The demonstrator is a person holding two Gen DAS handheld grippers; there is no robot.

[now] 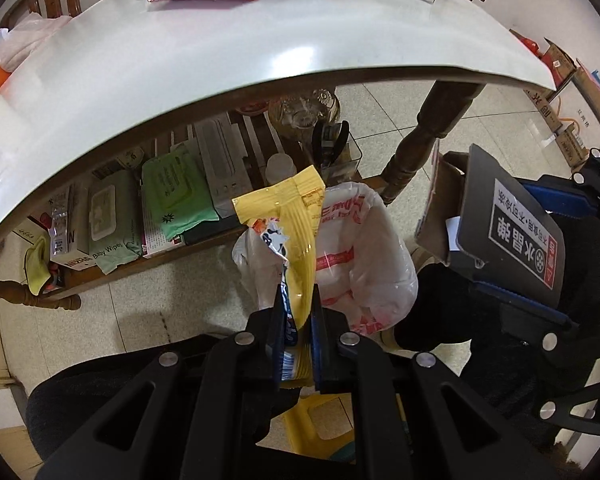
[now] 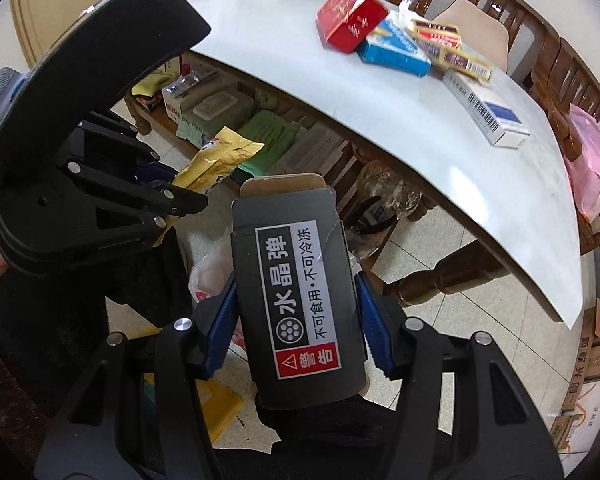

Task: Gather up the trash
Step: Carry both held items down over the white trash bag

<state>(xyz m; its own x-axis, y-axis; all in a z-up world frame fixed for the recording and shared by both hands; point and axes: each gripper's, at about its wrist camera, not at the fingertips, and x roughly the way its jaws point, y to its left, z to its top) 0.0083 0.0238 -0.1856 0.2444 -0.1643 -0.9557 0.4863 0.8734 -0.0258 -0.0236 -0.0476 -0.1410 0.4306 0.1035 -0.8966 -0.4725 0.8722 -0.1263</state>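
Two pieces of trash are already in hand, and both hang over the floor beside the table rather than on it. The left gripper (image 1: pixel 296 312) has its jaws pressed together on the lower end of a yellow snack wrapper (image 1: pixel 296 232), which stands up from the pads and leans over the white plastic bag (image 1: pixel 364 256) on the floor just off the table's near edge. The right gripper (image 2: pixel 296 320) pinches a dark grey carton (image 2: pixel 296 292) across its width between blue pads, the carton's brown flap open at the far end; its jaws stand half spread because the carton fills them. From the right wrist view a little of the same bag shows below and left of the carton, so both loads look close to the drop point, with the wrapper nearer the bag's mouth than the carton. Judged from this, the picking-up part of the present step is done and the letting-go is not: neither item is inside the bag yet. More may be left after that. A red packet (image 2: pixel 350 16), a blue box (image 2: pixel 394 54), a white box with a barcode (image 2: pixel 486 110) and some smaller packets sit bunched near the table's far edge, and I cannot tell which of these count as trash. The packs of wipes on the shelf under the table look like stored goods, not litter.
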